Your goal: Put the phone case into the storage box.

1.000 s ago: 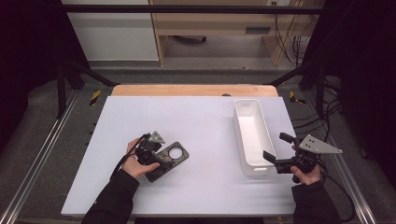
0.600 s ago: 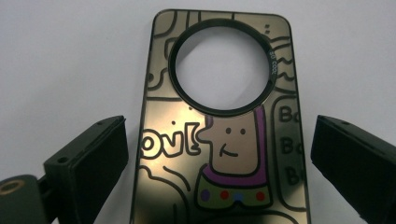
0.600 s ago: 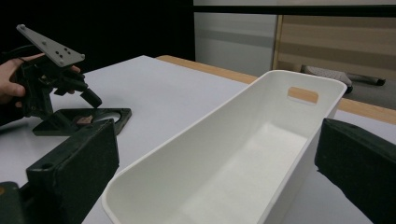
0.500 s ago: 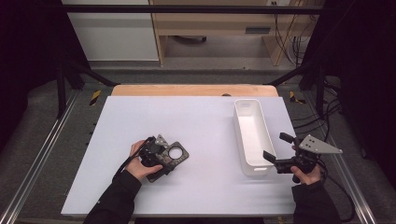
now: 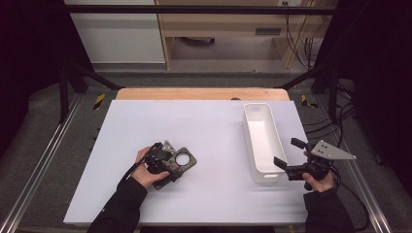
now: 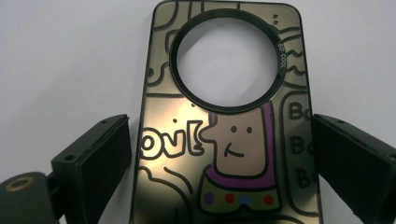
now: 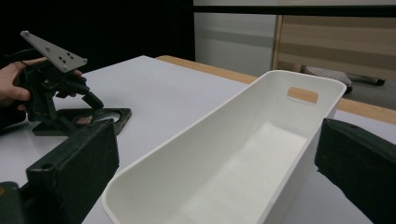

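Below, the left gripper (image 5: 167,162) hides the phone case's (image 5: 184,160) near end.

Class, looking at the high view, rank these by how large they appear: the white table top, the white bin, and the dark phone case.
1. White table top
2. White bin
3. Dark phone case, partly covered by the left gripper

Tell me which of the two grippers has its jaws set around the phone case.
The left gripper: its open jaws flank the cartoon-printed phone case lying flat on the table. The right gripper instead straddles the near end of the empty white bin.
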`<state>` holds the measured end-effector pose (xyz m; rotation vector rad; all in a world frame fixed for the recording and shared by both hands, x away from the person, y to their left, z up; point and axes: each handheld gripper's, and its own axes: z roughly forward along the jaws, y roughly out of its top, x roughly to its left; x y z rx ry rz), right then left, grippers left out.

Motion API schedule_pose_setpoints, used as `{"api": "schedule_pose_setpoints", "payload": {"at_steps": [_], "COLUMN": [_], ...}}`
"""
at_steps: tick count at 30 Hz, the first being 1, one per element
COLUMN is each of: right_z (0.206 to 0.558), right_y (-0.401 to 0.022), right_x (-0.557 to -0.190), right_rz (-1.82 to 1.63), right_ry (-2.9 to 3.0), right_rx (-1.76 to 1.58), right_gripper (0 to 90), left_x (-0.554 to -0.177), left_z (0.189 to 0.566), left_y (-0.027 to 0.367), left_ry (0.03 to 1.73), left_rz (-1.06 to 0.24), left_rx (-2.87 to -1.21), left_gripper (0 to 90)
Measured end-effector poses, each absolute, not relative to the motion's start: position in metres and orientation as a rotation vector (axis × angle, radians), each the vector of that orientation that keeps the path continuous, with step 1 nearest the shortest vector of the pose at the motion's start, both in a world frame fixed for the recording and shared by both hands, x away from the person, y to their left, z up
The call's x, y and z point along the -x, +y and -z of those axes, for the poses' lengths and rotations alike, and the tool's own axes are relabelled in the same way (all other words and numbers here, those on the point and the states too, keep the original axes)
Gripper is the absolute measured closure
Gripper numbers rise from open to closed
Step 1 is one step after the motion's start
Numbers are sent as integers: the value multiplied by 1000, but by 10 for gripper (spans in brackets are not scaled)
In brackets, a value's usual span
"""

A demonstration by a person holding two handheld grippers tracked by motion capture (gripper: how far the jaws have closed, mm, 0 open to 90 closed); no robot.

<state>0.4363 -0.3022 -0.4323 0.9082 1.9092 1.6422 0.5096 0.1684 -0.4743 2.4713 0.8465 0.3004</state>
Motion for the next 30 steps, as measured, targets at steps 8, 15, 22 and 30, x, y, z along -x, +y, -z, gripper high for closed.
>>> {"api": "schedule_pose_setpoints", "payload": {"at_steps": [8,15,22,30], "right_z": [432,432,432,432], "right_y": [-302,-302,-302,-302], "right_x": [-436,-436,-436,-436], "right_rz": [-1644,-1645,-1644,-1647], "right_ry": [1910,1911,1907,1910], "right_rx": [-909,-908,-907,-906], "right_gripper": [3,3,3,3], "left_x": [-509,-509,-509,-508], "left_z": [472,471,471,471], "left_y": [167,167,168,168], "left_ry": [841,836,828,833], "left_rz": [-298,-299,-302,-302], "left_rx": [-2497,-2499,-2496,-2492], "left_gripper": [101,114,116,117]}}
